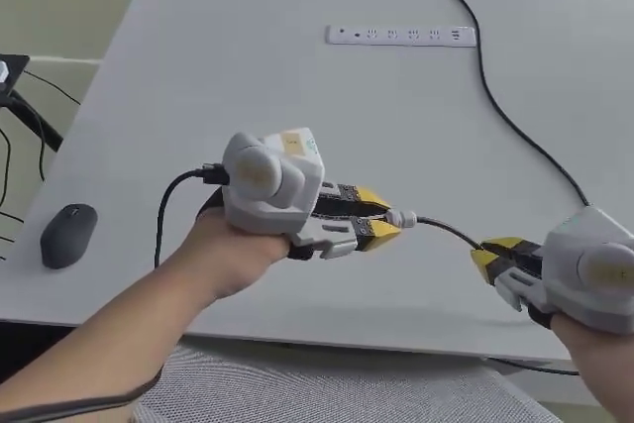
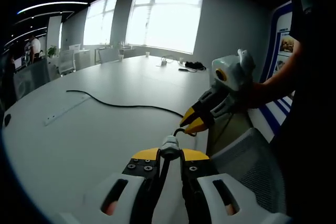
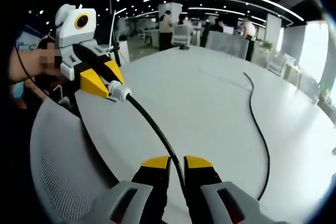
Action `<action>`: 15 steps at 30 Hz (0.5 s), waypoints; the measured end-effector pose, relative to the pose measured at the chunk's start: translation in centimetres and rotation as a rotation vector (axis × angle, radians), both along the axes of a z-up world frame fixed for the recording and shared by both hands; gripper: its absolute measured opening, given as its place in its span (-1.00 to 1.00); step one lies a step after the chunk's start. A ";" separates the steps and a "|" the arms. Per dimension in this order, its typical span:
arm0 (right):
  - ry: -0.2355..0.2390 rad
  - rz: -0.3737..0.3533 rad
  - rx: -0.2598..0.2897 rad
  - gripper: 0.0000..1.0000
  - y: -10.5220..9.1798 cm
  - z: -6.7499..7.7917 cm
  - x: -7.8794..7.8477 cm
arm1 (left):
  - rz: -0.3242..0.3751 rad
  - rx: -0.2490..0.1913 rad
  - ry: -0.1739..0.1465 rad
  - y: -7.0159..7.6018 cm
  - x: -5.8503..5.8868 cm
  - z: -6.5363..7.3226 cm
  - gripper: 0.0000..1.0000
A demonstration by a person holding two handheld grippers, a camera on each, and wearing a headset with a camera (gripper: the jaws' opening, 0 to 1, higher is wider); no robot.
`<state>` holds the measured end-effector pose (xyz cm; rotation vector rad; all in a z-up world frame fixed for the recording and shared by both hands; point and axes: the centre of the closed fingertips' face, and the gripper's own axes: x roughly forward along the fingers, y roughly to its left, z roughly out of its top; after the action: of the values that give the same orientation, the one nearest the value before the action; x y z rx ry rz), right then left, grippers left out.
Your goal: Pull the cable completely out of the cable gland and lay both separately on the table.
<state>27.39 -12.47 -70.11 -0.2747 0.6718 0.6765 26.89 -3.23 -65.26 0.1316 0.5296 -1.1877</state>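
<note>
Holding the cable gland [image 1: 403, 217] clenched in the left gripper [image 1: 389, 219] jaws, above the table's [image 1: 297, 96] near edge. Right gripper [image 1: 487, 253] jaws pinch the cable [image 1: 451, 232] just right of it. Best pull: straight along the gland's axis, left hand braced, no twisting.

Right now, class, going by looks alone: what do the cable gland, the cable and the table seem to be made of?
Cable gland: probably plastic, pale grey-white, slight sheen.
Cable: black rubber or plastic jacket, likely; it curves smoothly, matte.
Table: smooth light-grey laminate or painted board, perhaps; even, faintly reflective surface.
</note>
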 end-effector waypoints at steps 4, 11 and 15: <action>-0.052 0.088 -0.059 -0.73 1.0 1.4 0.1 | -0.008 0.006 0.000 -0.1 -0.2 -0.2 -0.70; -0.103 0.230 -0.112 -0.72 4.5 2.9 0.0 | -0.017 0.008 0.004 -0.1 -0.4 -0.2 -0.70; -0.099 0.280 -0.129 -0.77 6.1 2.8 -0.4 | -0.017 0.009 0.000 0.0 -0.5 -0.1 -0.70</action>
<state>26.99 -6.37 -67.28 -0.5250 0.5881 0.8824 26.44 -3.27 -65.40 0.1434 0.5350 -1.2020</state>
